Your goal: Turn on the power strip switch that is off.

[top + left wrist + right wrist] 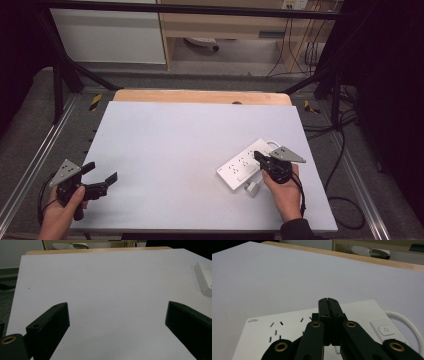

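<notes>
Right gripper over power strip; left gripper idle.

The white power strip (246,164) lies on the white table top (170,150), its cable (409,323) looping off beyond its power button (386,329). The right gripper (259,156) hangs above the strip's socket face, jaws pressed together with nothing between them. The left gripper (102,176) sits well apart from the strip, jaws spread wide and empty above bare table top.

power strip (245,162): white, dark slot marks in rows, pale grey switch button | its cable (409,325): white | table top (190,150): plain pale grey-white, light wood edge at far side | left gripper (100,184): black, grey plate | right gripper (329,302): black, brass-coloured rivets
</notes>
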The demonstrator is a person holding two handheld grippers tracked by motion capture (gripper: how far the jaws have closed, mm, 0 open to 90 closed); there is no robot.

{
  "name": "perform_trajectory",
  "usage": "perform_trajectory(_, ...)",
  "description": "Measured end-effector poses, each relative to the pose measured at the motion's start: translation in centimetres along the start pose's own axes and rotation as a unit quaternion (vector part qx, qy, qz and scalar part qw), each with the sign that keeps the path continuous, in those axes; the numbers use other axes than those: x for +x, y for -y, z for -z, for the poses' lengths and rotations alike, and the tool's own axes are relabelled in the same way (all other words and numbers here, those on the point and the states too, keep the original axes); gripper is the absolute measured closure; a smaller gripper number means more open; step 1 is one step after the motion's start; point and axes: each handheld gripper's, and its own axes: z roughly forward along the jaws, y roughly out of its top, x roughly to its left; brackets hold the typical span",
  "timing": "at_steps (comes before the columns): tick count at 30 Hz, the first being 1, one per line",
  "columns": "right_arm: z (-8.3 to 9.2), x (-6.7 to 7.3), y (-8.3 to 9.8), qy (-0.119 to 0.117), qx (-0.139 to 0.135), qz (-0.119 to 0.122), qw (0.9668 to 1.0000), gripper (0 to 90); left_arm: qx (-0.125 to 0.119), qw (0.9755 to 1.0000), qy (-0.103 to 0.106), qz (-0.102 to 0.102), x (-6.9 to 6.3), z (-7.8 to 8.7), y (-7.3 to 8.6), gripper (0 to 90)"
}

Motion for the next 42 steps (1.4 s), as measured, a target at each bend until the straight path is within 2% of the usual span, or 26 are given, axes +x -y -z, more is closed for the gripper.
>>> perform_trajectory(12, -0.3, -0.4, 1.2, 0.0, 0.018, -0.011, 0.9998, 90.0, 0.011, 0.9999, 0.002, -0.002, -0.1, -0.3, 0.1, 5.6)
perform_trajectory(26, -0.9, 0.0, 1.5, -0.006, 0.037, 0.005, 0.9993, 90.0, 0.014, 0.9999, 0.003, -0.007, -0.3, -0.3, 0.1, 5.6)
perform_trajectory(42, -1.4, -0.1, 1.8, -0.001, 0.05, 0.01, 0.9987, 90.0, 0.017, 0.9998, 0.004, -0.006, -0.2, -0.3, 0.1, 5.6)
